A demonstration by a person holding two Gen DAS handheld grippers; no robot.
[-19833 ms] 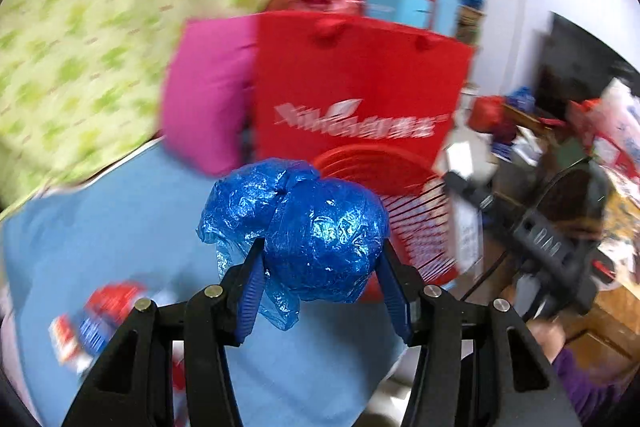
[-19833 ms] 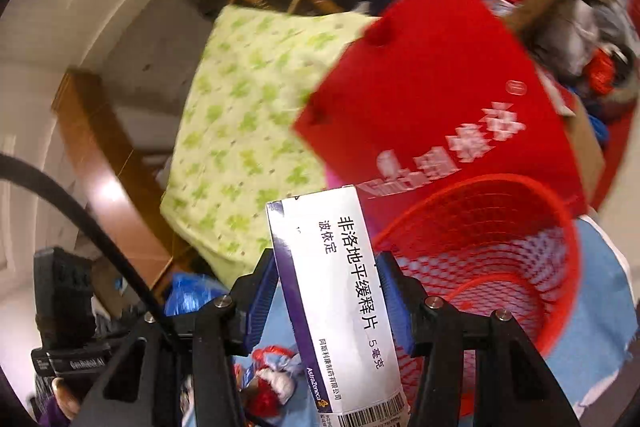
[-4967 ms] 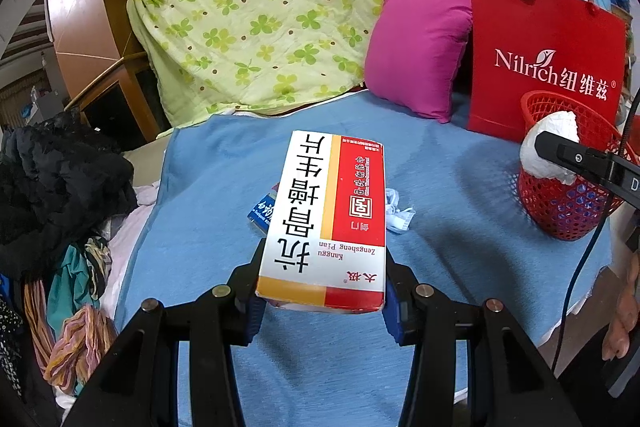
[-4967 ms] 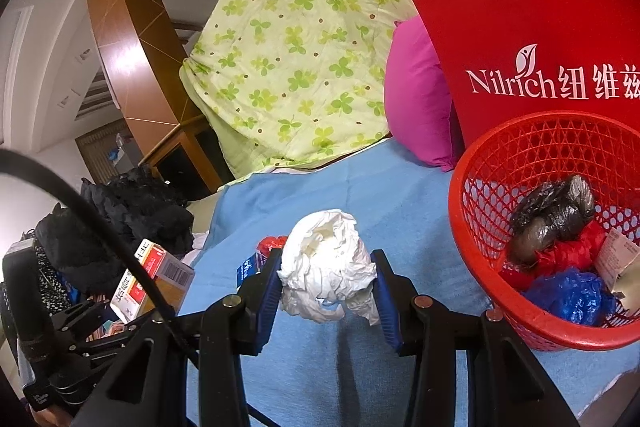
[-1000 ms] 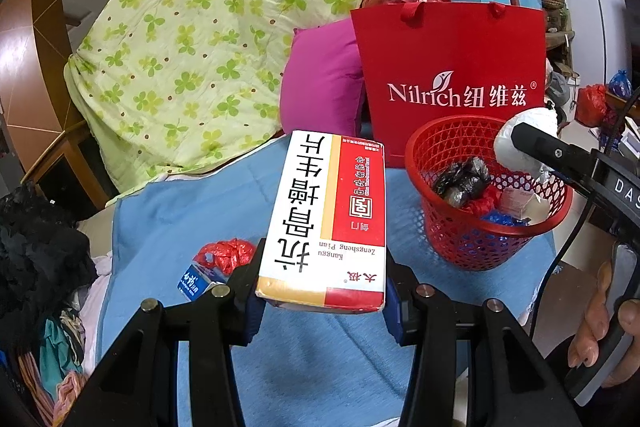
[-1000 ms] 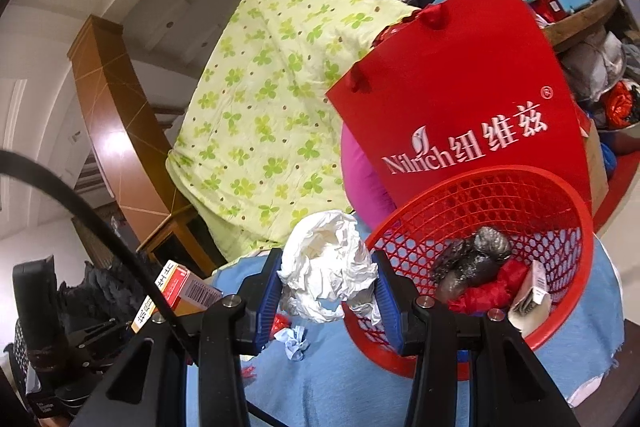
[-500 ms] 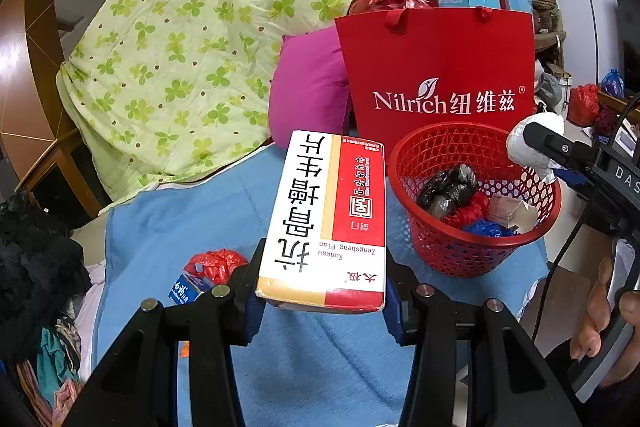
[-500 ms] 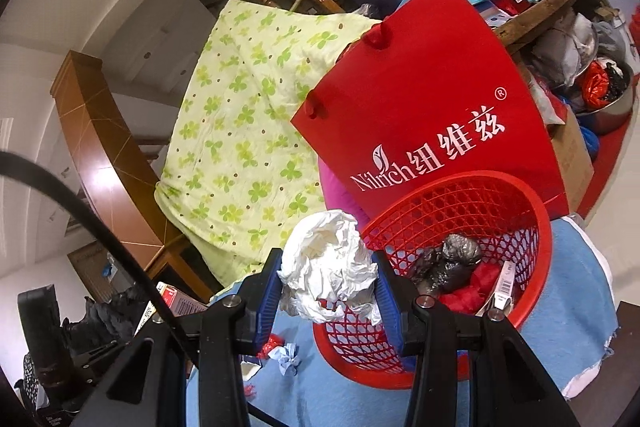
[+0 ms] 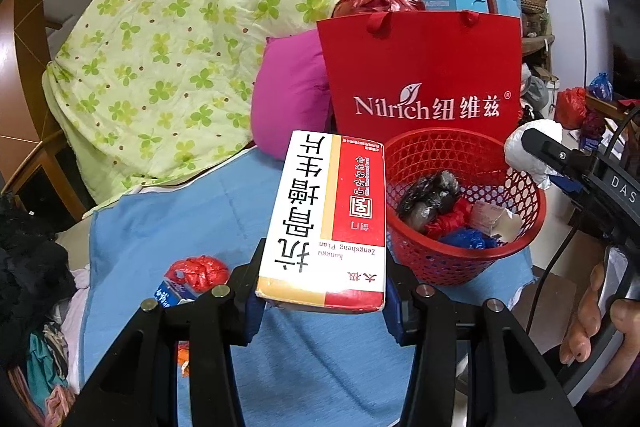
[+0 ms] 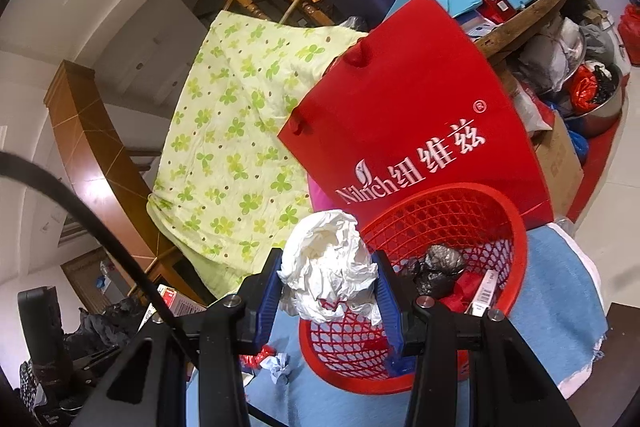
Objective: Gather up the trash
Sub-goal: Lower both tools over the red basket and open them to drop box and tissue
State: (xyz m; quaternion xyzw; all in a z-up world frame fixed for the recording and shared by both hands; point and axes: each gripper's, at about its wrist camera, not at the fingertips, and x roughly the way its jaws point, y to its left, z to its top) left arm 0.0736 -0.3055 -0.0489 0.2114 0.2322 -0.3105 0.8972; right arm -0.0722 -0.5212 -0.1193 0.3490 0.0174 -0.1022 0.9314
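Compared with the view five seconds earlier, both grippers have travelled from over the open blue cloth to the red mesh basket [image 9: 520, 219], which now fills the lower right of each wrist view. The left gripper [image 9: 320, 301] pinches a medicine carton [image 9: 326, 223] between its blue pads; the carton's white and red face carries large Chinese characters and the romanised line "Kanggu Zengsheng Pian", read upside down from this camera. It hangs just left of the basket rim. The right gripper [image 10: 330, 297] clamps a crumpled white paper wad [image 10: 330, 267] at the near rim of the basket. Inside the basket lie a black bundle [image 9: 430, 193], red and blue plastic, and a small box with a barcode [image 10: 482, 293]. Behind the basket stands a red paper bag [image 9: 424, 67] printed "Nilrich" with three Chinese characters and a registered mark. On the blue cloth [image 9: 160, 227] remain a red plastic ball [image 9: 198, 271], a blue packet [image 9: 170, 297] and a small tissue scrap [image 10: 280, 365].
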